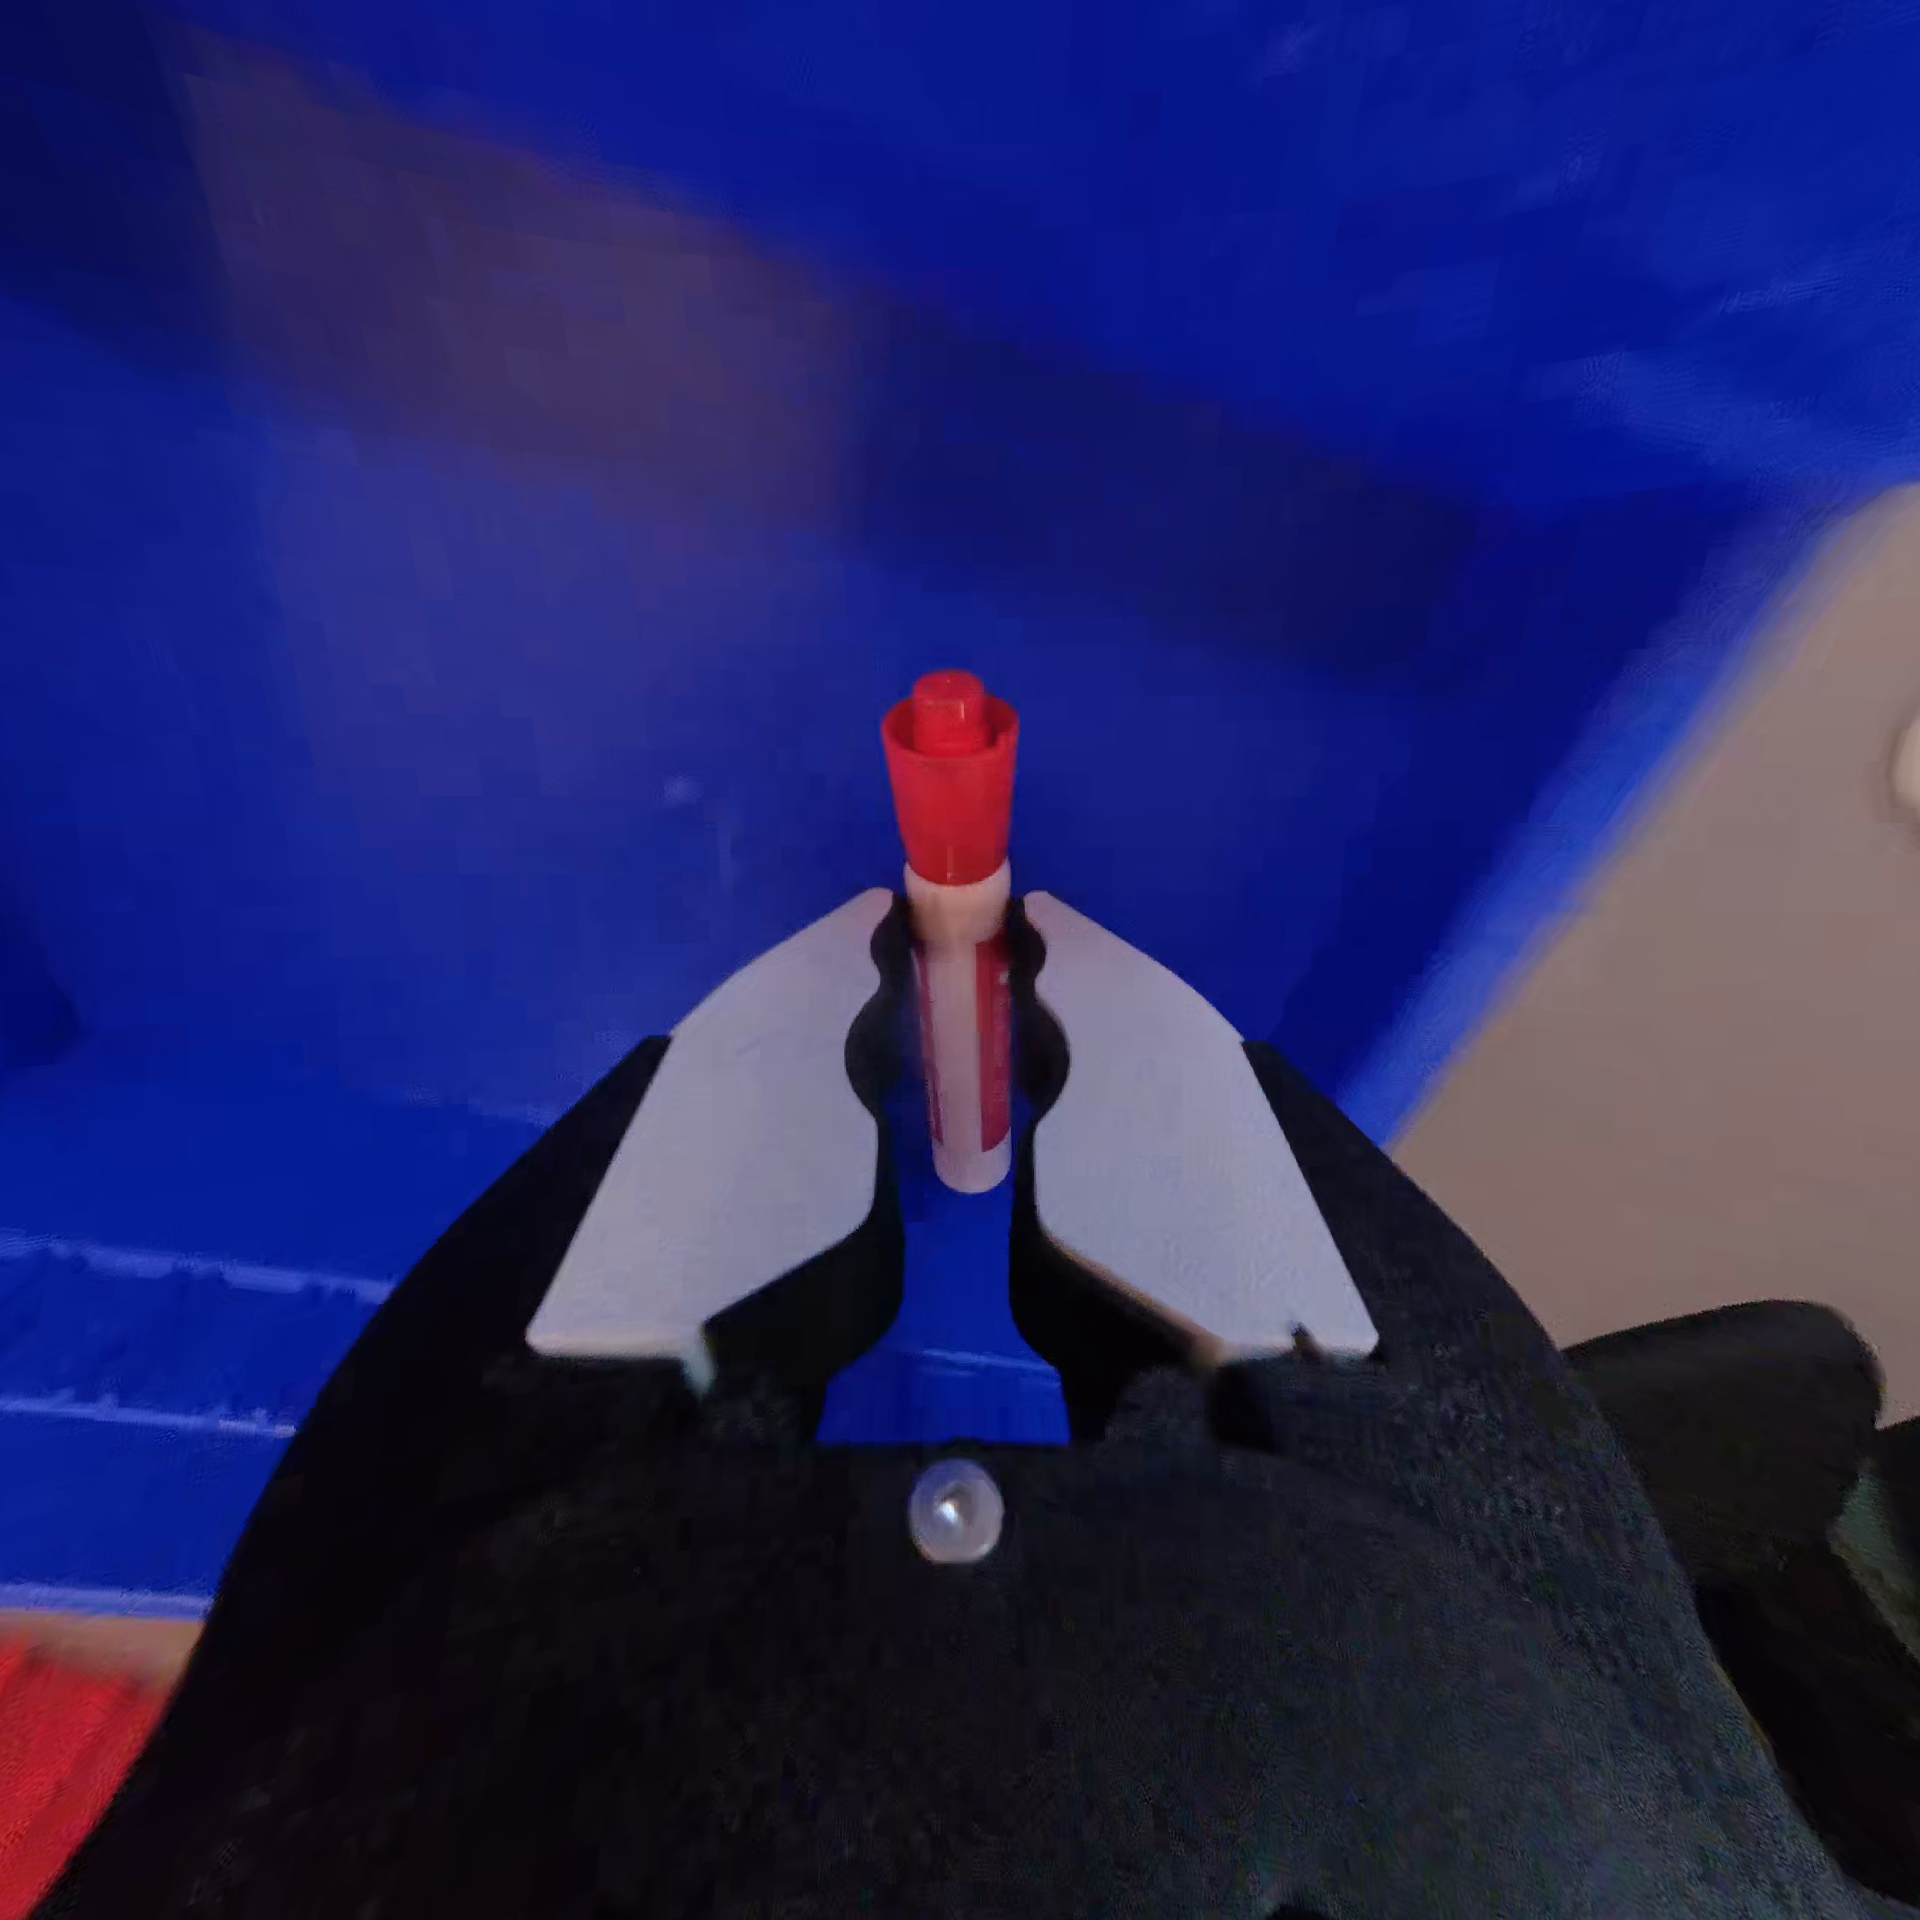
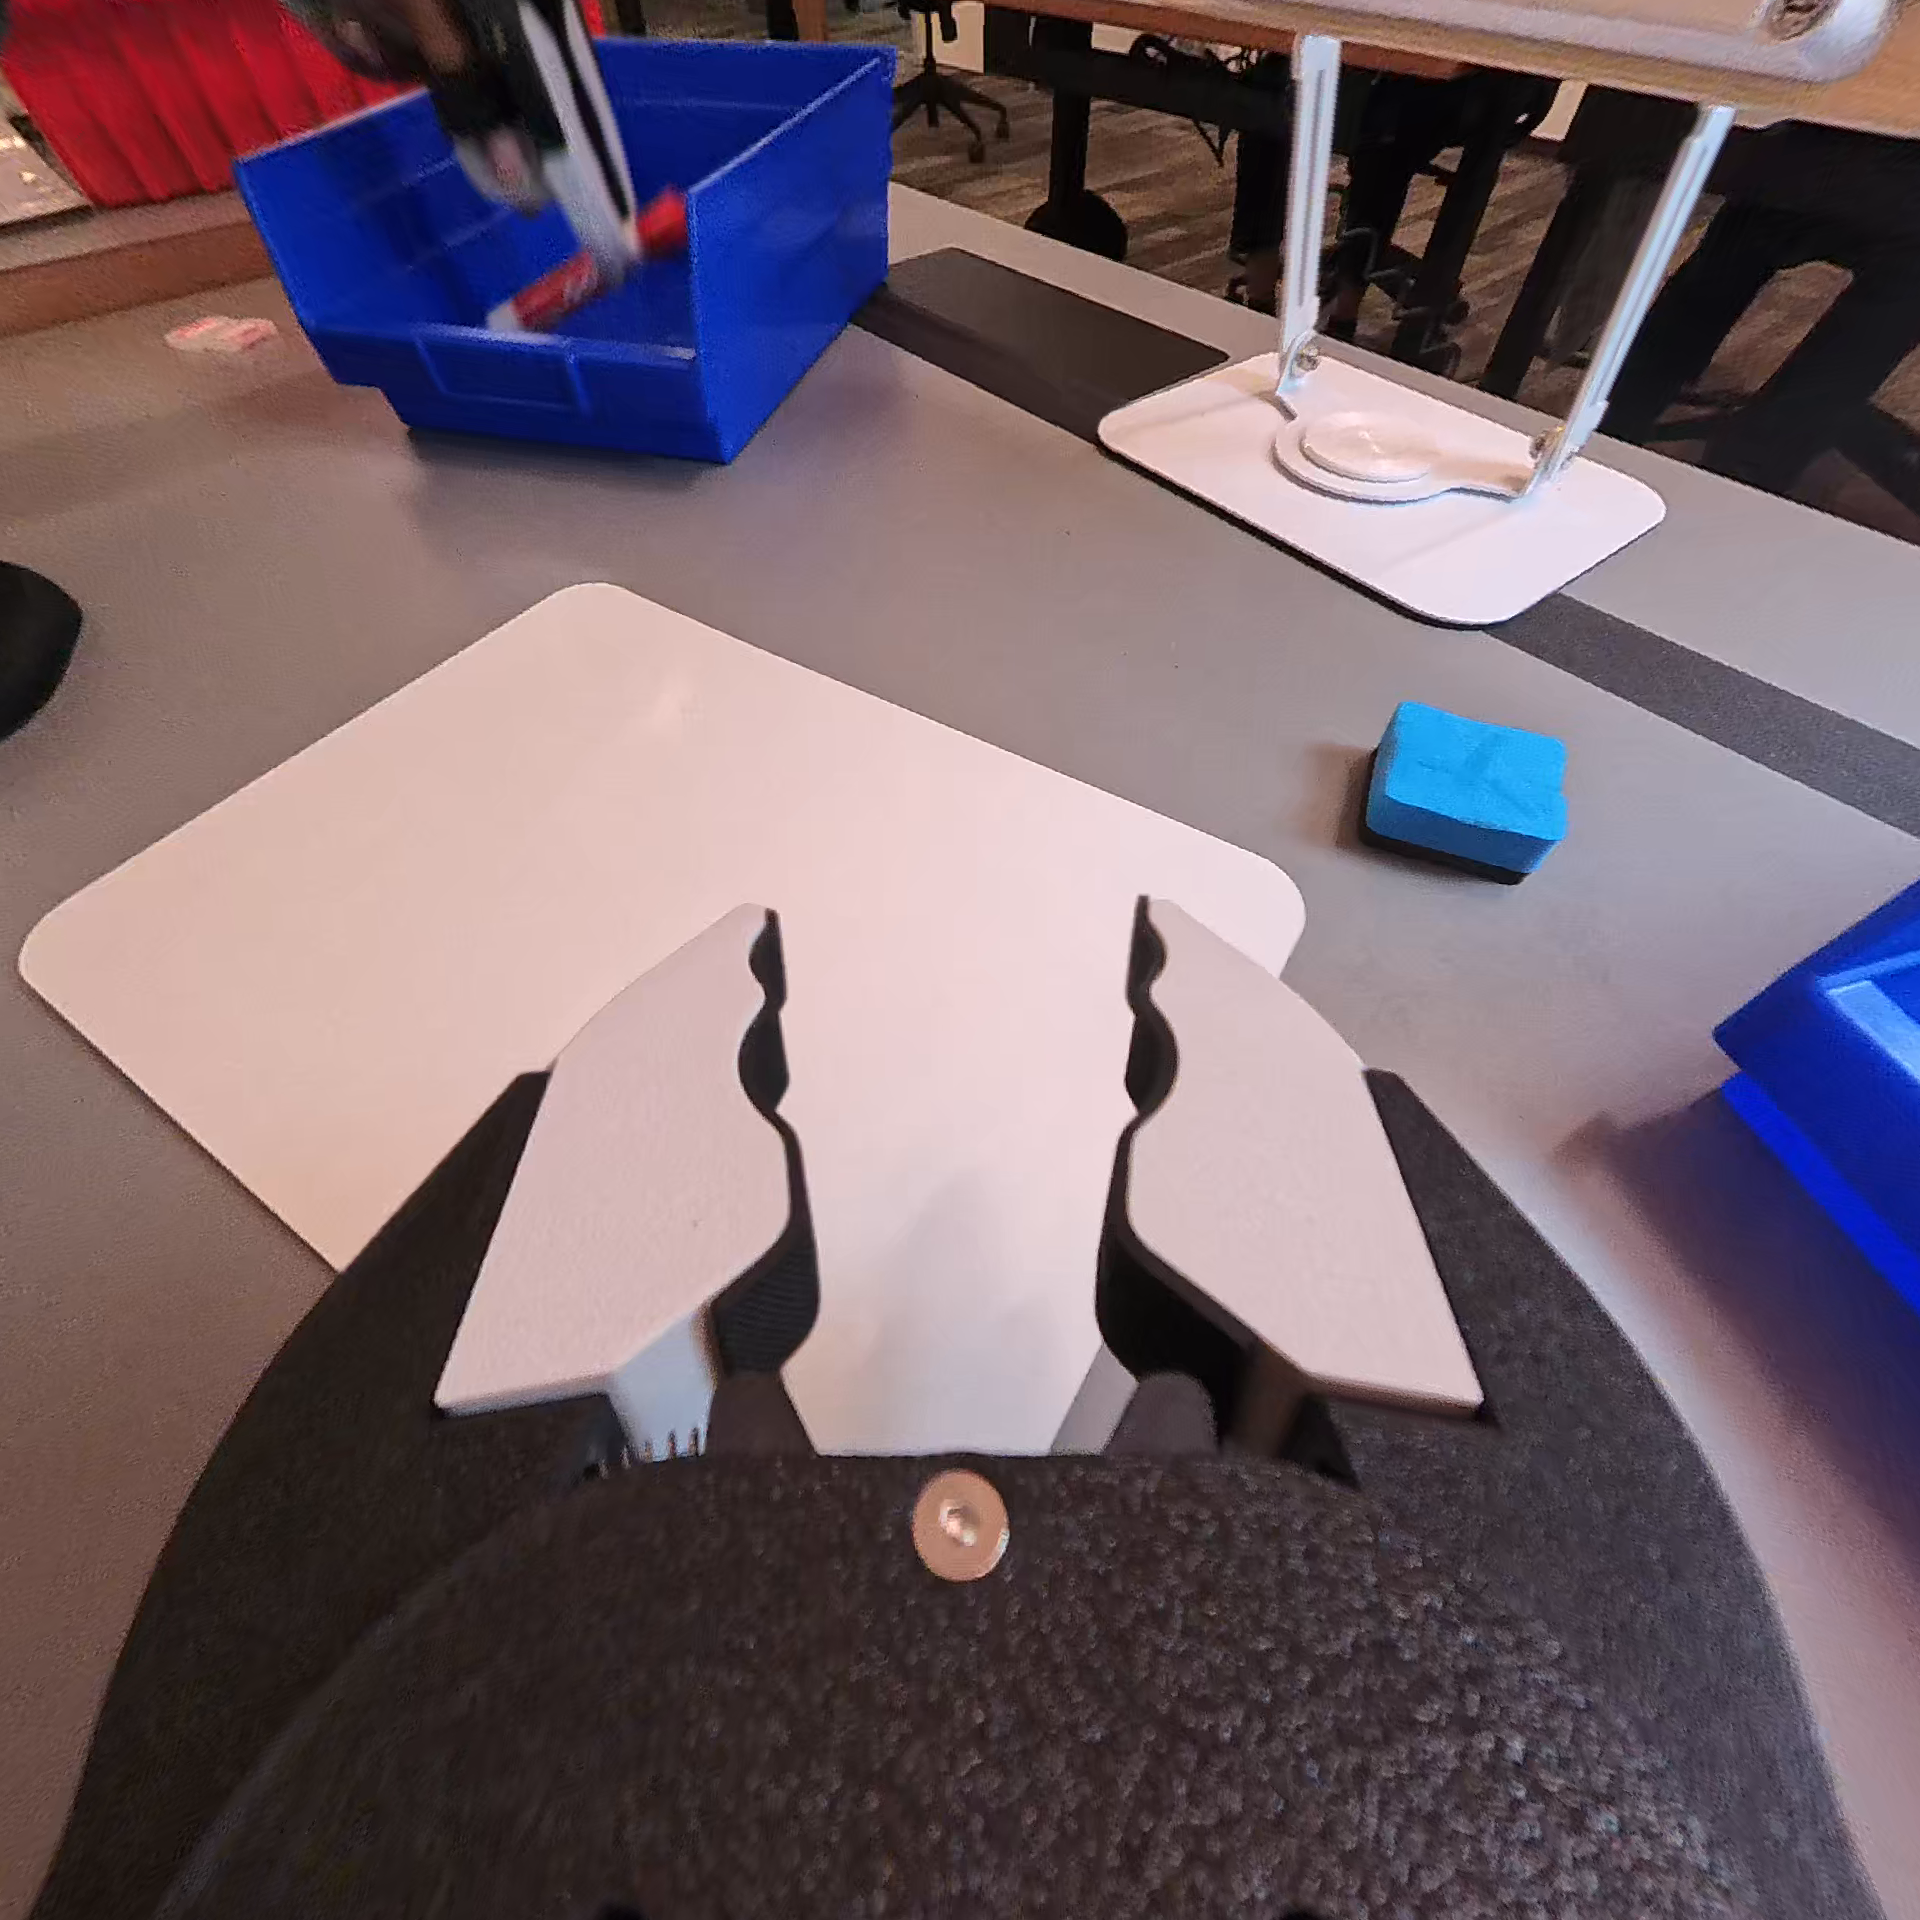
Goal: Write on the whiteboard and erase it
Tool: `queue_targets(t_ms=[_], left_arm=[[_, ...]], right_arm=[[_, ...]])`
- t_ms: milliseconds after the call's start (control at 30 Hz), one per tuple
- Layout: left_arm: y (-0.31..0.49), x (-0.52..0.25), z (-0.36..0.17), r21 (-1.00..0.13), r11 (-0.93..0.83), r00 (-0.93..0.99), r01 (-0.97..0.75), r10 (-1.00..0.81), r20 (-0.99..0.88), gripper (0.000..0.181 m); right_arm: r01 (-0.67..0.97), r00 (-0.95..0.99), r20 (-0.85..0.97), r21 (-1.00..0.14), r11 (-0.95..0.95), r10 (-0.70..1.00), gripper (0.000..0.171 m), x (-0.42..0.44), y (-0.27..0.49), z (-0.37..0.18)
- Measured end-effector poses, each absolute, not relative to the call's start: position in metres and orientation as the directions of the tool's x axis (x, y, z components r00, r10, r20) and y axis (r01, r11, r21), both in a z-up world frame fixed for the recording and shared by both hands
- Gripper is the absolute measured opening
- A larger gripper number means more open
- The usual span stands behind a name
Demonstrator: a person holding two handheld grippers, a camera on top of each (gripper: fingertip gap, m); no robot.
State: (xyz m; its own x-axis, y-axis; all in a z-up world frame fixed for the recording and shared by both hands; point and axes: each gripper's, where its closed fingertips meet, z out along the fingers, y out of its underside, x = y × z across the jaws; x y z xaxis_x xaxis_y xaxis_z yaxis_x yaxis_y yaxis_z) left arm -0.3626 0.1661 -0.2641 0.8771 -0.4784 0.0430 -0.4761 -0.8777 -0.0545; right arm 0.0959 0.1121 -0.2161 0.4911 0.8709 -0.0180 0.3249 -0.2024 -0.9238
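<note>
Left claw [image 1: 958,914] closed on red-capped marker [image 1: 951,831] inside blue bin [image 2: 769,270] at far left of desk [image 2: 935,520]; lift straight, clear of bin walls; right claw [image 2: 956,920] open, empty, over blank whiteboard [image 2: 623,831]; eraser [image 2: 1465,790] beside.

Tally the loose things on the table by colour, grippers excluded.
Blue: 3, namely bin, second bin, eraser
White: 2, namely whiteboard, stand
Red: 1, namely marker
Total: 6
</note>
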Motion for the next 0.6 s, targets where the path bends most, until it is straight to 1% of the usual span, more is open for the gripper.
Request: queue_targets(t_ms=[67,100,167,200,233,267,300,333,400,467,533,567,600], left_arm=[[0.182,-0.333,-0.217,-0.346,-0.818,0.859,-0.459,-0.508,0.062,0.019],[0.185,-0.315,-0.189,-0.5,-0.75,0.84,-0.433,-0.537,0.078,0.019],[0.176,-0.265,-0.127,-0.782,-0.536,0.753,-0.317,-0.644,0.136,0.019],[0.164,-0.239,-0.098,-0.882,-0.421,0.693,-0.211,-0.701,0.169,0.018],[0.151,-0.216,-0.073,-0.944,-0.321,0.642,-0.079,-0.741,0.198,0.018],[0.138,-0.197,-0.053,-0.971,-0.231,0.611,0.067,-0.759,0.222,0.018],[0.125,-0.182,-0.041,-0.965,-0.165,0.589,0.203,-0.767,0.255,0.018],[0.112,-0.166,-0.036,-0.941,-0.141,0.554,0.309,-0.777,0.299,0.018],[0.09,-0.129,-0.042,-0.876,-0.195,0.438,0.441,-0.805,0.4,0.018],[0.075,-0.097,-0.049,-0.783,-0.302,0.276,0.544,-0.817,0.507,0.018],[0.066,-0.074,-0.057,-0.687,-0.411,0.132,0.599,-0.796,0.591,0.018],[0.064,-0.065,-0.063,-0.661,-0.446,0.098,0.604,-0.781,0.616,0.018],[0.062,-0.058,-0.067,-0.644,-0.465,0.065,0.607,-0.778,0.624,0.018]], right_arm=[[0.34,0.482,0.002,-0.922,-0.184,0.876,0.062,0.094,0.108,-0.215],[0.34,0.479,0.018,-0.926,-0.167,0.878,0.062,0.093,0.106,-0.212],[0.33,0.47,0.056,-0.937,-0.117,0.881,0.062,0.086,0.102,-0.204],[0.315,0.462,0.068,-0.945,-0.092,0.884,0.062,0.079,0.098,-0.199],[0.29,0.448,0.072,-0.955,-0.068,0.891,0.062,0.069,0.093,-0.191],[0.26,0.429,0.075,-0.964,-0.044,0.9,0.062,0.058,0.086,-0.184],[0.232,0.407,0.085,-0.973,-0.013,0.909,0.061,0.045,0.077,-0.176],[0.2,0.383,0.1,-0.979,0.023,0.918,0.058,0.032,0.068,-0.167],[0.145,0.35,0.128,-0.986,0.081,0.928,0.056,0.009,0.055,-0.15],[0.134,0.336,0.184,-0.98,0.147,0.924,0.059,-0.01,0.05,-0.137],[0.112,0.342,0.242,-0.97,0.216,0.908,0.06,-0.025,0.046,-0.122],[0.097,0.347,0.267,-0.964,0.249,0.899,0.056,-0.03,0.043,-0.116],[0.09,0.351,0.295,-0.955,0.281,0.889,0.044,-0.034,0.041,-0.112]])
